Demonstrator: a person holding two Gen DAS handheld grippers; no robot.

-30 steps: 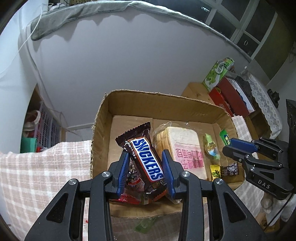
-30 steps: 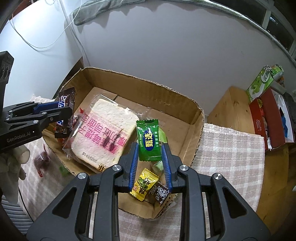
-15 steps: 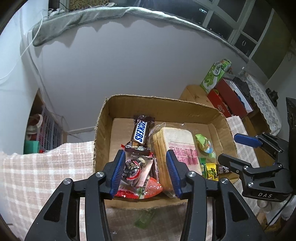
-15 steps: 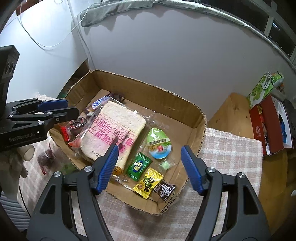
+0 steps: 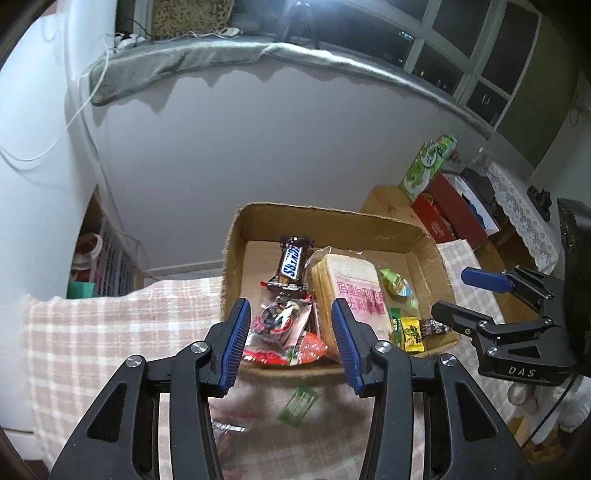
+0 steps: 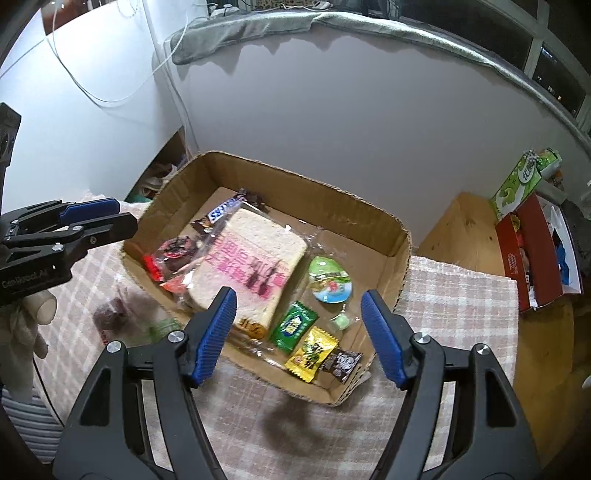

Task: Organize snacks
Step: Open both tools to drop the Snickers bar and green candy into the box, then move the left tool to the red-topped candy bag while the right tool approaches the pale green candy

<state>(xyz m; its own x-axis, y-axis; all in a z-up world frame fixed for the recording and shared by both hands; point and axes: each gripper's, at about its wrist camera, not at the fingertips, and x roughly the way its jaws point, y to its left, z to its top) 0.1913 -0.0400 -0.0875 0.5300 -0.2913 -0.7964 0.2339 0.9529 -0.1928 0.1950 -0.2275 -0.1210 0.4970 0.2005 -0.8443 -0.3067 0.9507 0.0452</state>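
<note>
I see both my left gripper (image 5: 290,345) and right gripper (image 6: 299,334) spread wide, gripping nothing. The brown glossy Snickers bar (image 5: 291,264) lies at frame centre in the corrugated cardboard box (image 5: 332,214), long axis pointing toward the far wall, beside the plastic-wrapped sliced bread (image 6: 251,273).

Indoor light, cool and fairly dim; windows (image 5: 491,70) dark. Strong fisheye bending, black vignette at all corners. Grey cloth (image 6: 332,26) casts scalloped shadows down the wall (image 6: 351,107). Blurred dark shadow on the checked tablecloth (image 6: 288,417) below the cardboard box (image 6: 402,258). Green wrapper (image 5: 299,404) on the cloth is smeared, out of focus. Bread bag (image 6: 255,266) shows mild glare.
</note>
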